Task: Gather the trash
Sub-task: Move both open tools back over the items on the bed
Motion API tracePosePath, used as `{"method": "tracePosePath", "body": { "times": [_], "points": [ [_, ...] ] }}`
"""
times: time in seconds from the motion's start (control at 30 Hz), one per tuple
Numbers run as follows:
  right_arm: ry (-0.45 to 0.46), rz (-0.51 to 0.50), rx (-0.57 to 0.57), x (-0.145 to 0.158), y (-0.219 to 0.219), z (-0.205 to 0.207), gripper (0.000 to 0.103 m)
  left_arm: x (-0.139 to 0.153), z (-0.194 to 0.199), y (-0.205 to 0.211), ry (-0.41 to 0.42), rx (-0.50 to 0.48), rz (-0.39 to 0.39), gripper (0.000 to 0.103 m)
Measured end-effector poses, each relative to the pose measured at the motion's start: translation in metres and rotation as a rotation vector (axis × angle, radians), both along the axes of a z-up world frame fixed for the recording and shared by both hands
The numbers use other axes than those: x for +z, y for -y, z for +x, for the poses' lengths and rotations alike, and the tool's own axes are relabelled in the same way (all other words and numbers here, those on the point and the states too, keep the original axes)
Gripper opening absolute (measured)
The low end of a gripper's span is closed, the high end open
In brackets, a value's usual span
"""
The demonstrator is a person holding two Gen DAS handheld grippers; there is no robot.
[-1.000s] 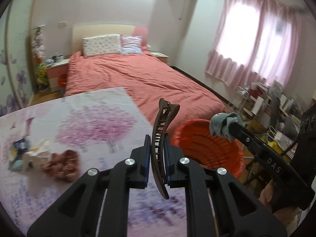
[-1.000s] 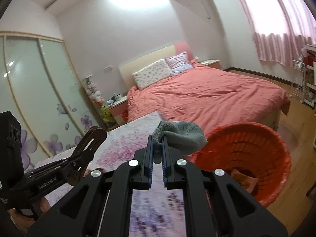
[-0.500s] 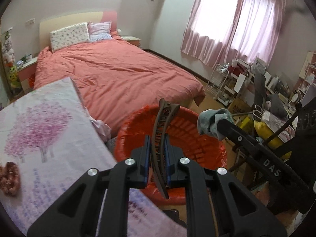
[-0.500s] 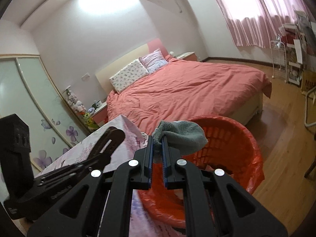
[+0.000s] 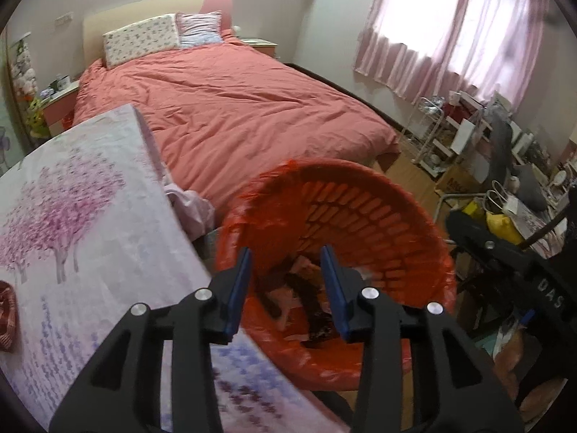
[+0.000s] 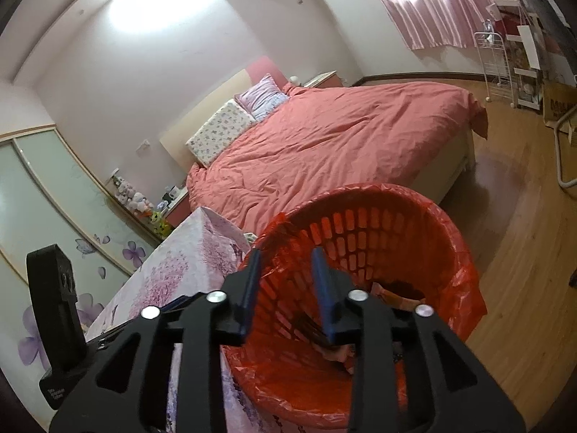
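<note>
An orange mesh basket lined with a red bag stands beside the table. My left gripper hangs over its mouth, its jaws opening with nothing between them. Below it a dark brown hair clip lies among scraps at the basket's bottom. In the right wrist view my right gripper is also over the basket, its jaws opening and empty. The grey cloth it carried shows in neither view. The left gripper's black body shows at that view's left edge.
A table under a tree-print cloth lies left of the basket, with a brown scrunchie at its edge. A pink cloth hangs between table and basket. Behind is a bed. Cluttered shelves line the right wall.
Both grippers came down over the basket and their jaws parted. The hair clip left the left jaws and lies in the basket. The grey cloth left the right jaws.
</note>
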State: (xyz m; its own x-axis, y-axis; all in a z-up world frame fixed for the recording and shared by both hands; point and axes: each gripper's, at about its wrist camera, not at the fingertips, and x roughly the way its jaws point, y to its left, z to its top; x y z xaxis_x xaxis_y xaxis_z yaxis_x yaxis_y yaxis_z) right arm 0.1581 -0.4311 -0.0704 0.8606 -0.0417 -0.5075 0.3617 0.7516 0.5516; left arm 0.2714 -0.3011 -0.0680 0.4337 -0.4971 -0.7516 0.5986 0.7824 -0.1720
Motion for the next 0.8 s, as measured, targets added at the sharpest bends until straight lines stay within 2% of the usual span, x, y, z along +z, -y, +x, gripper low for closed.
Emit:
{"method": "tracePosePath", "body": {
  "times": [0.1, 0.23, 0.33, 0.53, 0.8],
  "points": [
    [-0.016, -0.043, -0.011, 0.005, -0.007, -0.002, 0.04, 0.003, 0.002, -0.014, 0.016, 0.027, 0.006, 0.043],
    [-0.027, -0.114, -0.01, 0.015, -0.021, 0.0, 0.045, 0.013, -0.005, -0.046, 0.103, 0.068, 0.037, 0.054],
    [-0.032, -0.175, 0.006, 0.022, -0.037, 0.003, 0.048, 0.021, -0.011, -0.072, 0.152, 0.097, 0.054, 0.057],
    [-0.038, -0.265, 0.116, 0.037, -0.093, 0.021, 0.052, 0.032, -0.015, -0.145, 0.212, 0.195, 0.078, 0.063],
    [-0.057, -0.29, 0.293, 0.036, -0.175, 0.055, 0.055, 0.029, -0.018, -0.262, 0.224, 0.388, 0.114, 0.069]
  ]
}}
